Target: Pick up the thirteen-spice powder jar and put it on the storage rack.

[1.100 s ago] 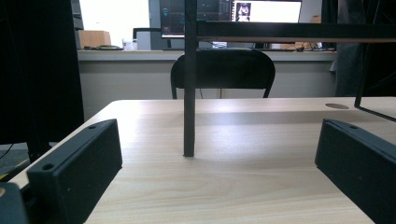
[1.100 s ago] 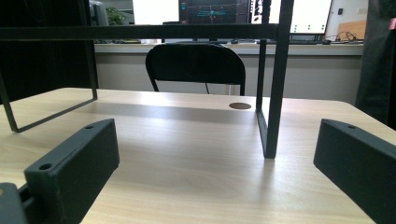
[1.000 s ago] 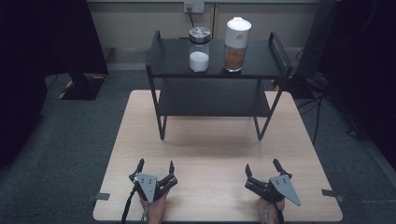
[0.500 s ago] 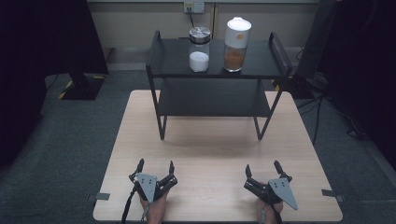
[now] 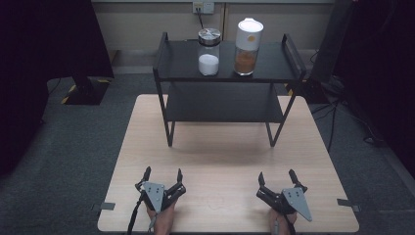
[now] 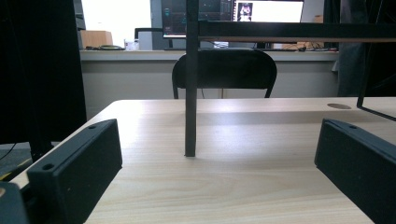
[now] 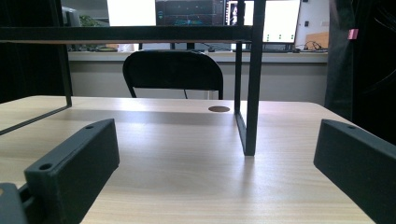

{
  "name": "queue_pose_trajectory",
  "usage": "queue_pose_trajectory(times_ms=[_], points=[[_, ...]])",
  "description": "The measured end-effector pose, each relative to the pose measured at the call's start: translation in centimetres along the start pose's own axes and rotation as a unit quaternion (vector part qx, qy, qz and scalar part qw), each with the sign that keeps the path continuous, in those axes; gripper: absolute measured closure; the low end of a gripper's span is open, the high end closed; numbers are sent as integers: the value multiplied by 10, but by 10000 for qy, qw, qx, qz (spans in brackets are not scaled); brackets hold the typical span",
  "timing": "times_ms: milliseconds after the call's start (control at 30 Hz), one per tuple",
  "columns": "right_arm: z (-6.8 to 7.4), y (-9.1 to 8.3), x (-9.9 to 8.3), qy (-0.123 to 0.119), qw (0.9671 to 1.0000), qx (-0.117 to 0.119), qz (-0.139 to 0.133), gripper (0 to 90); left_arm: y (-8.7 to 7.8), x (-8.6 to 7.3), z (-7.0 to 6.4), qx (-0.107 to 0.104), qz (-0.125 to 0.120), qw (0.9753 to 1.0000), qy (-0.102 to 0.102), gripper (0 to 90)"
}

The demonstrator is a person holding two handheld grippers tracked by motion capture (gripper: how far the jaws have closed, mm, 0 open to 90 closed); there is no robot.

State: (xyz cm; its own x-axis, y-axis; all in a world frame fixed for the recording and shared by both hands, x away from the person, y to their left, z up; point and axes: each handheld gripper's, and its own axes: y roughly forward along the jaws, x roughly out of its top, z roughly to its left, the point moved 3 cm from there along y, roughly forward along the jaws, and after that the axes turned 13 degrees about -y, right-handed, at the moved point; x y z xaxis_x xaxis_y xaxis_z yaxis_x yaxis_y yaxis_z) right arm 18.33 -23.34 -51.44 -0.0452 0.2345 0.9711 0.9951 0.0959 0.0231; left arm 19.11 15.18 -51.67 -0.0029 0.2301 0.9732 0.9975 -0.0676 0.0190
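Nothing started yet, judging by the layout: left gripper (image 5: 162, 177) and right gripper (image 5: 276, 180) both parked at the near edge of the tabletop (image 5: 225, 156), jaws spread wide, empty. Two jars up on the rack's (image 5: 166, 63) top shelf, well apart from both: salt jar (image 5: 209, 58) and spice jar (image 5: 248, 47), side by side, untouched. One rack, lower shelf bare.

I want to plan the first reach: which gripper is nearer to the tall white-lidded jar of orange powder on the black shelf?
Right. The right gripper is below the tall white-lidded jar of orange powder, slightly to its right; the left gripper is farther, well to its left.
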Motion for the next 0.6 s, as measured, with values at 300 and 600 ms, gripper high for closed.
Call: queue_pose_trajectory(times_ms=[300, 600], points=[[0, 0, 0, -2, 10000, 8, -4, 0, 0, 0, 0, 3, 0, 10000, 0, 2], [0, 0, 0, -4, 10000, -35, 4, 0, 0, 0, 0, 3, -3, 10000, -3, 1]])
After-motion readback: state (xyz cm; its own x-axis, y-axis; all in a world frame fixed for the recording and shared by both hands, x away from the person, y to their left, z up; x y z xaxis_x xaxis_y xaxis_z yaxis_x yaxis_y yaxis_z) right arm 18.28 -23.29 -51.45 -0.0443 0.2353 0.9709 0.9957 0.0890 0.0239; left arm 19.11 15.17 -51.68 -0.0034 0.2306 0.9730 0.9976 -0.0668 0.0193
